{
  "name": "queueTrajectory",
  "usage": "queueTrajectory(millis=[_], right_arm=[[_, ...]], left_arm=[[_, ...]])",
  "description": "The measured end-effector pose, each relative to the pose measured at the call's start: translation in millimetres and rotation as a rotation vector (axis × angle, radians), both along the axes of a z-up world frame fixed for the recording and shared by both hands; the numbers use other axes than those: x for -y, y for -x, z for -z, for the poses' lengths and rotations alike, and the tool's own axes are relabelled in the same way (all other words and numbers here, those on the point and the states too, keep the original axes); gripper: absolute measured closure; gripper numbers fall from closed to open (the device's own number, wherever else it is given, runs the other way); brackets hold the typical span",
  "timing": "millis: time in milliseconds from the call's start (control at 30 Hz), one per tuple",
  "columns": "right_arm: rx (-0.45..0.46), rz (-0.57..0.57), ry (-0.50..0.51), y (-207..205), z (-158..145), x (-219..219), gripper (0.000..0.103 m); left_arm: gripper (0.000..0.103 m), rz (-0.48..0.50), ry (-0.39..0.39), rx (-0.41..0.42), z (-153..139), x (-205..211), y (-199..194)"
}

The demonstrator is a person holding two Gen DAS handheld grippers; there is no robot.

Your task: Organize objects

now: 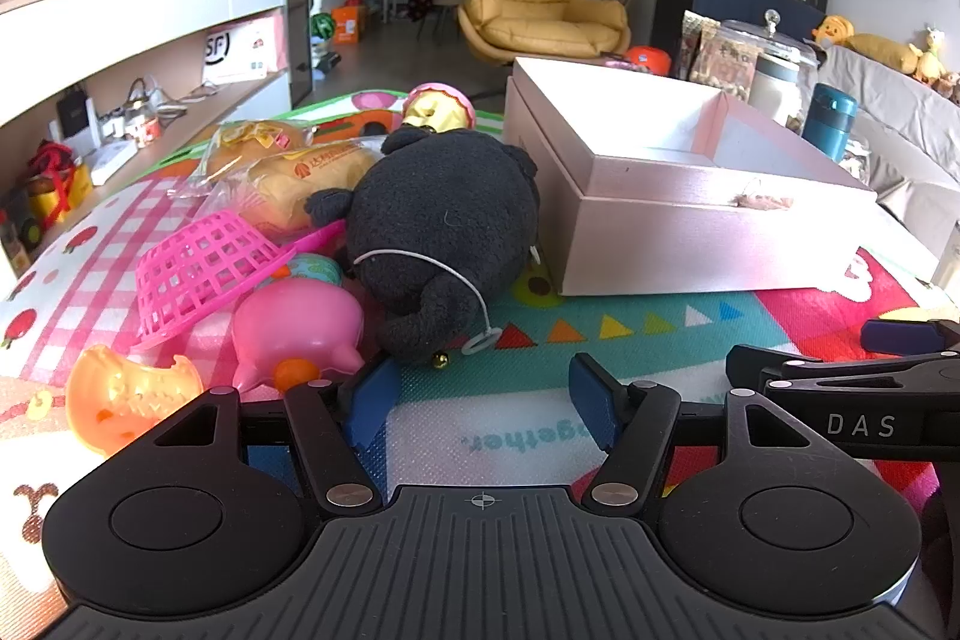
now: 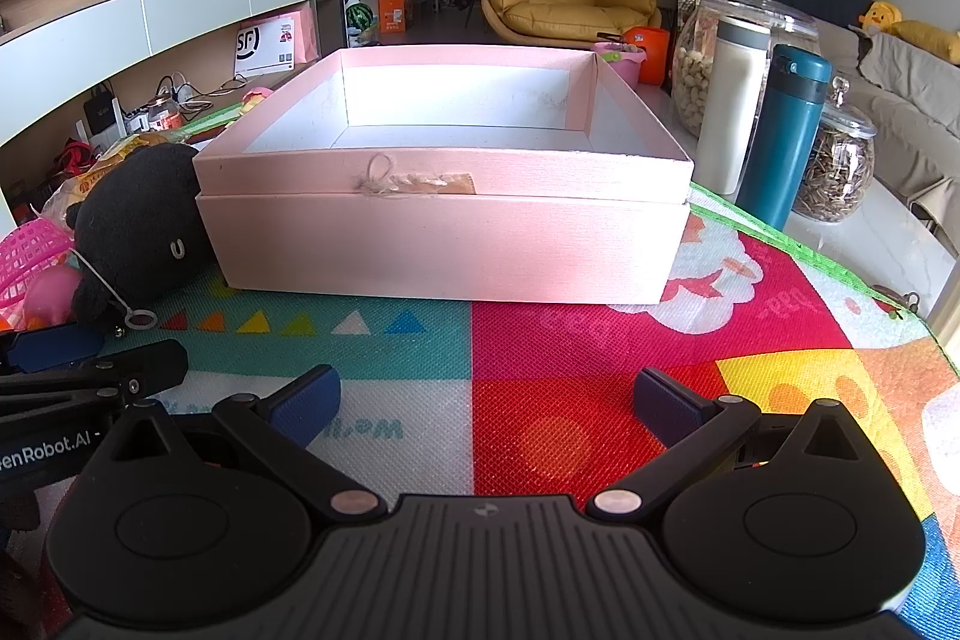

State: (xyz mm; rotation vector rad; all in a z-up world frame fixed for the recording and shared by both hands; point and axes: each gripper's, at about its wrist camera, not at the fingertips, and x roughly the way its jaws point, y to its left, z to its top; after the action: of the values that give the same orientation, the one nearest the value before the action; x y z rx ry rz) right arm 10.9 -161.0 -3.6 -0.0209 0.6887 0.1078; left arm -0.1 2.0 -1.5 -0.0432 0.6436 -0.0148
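Left wrist view: left tongs [image 1: 477, 391] spread apart, empty, low over the mat just short of the black plush [image 1: 441, 235], which lies touching the pink box [image 1: 690, 214] on its left. Right tongs [image 2: 486, 403] also apart, empty, facing that box. Risks: the plush's white cord [image 1: 462, 280] could snag a finger; the pink basket [image 1: 198, 268], seemingly tipped against the plush, may roll.

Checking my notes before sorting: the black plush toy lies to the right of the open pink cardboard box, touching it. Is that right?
Not quite. The black plush toy lies to the left of the open pink cardboard box, touching it, as the right wrist view shows.
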Motion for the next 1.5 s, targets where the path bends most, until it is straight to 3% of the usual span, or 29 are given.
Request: queueTrajectory(millis=[833, 967, 1100, 1233, 1400, 1500], right_arm=[[-0.001, 0.0, -0.003, 0.2, 0.3, 0.2, 0.0], [-0.001, 0.0, -0.003, 0.4, 0.3, 0.1, 0.0], [-0.001, 0.0, -0.004, 0.7, 0.3, -0.1, 0.0], [-0.002, -0.001, -0.003, 1.0, 0.3, 0.1, 0.0], [-0.026, -0.032, 0.003, -2.0, -0.4, 2.1, 0.0], [-0.049, -0.052, 0.006, -4.2, -2.5, 2.8, 0.0]], left_arm=[[0.037, 0.006, 0.002, 0.002, -0.8, -1.7, 0.9], [0.037, 0.055, -0.002, 0.02, -8.3, -6.1, 21.0], [0.037, 0.077, -0.037, 0.11, -25.5, -20.4, 54.6], [0.037, 0.031, -0.106, 0.138, -37.1, -38.8, 68.1], [0.037, -0.117, -0.044, 0.054, -34.1, -83.2, 56.5], [0.037, -0.144, -0.007, 0.004, -27.2, -99.1, 48.9]])
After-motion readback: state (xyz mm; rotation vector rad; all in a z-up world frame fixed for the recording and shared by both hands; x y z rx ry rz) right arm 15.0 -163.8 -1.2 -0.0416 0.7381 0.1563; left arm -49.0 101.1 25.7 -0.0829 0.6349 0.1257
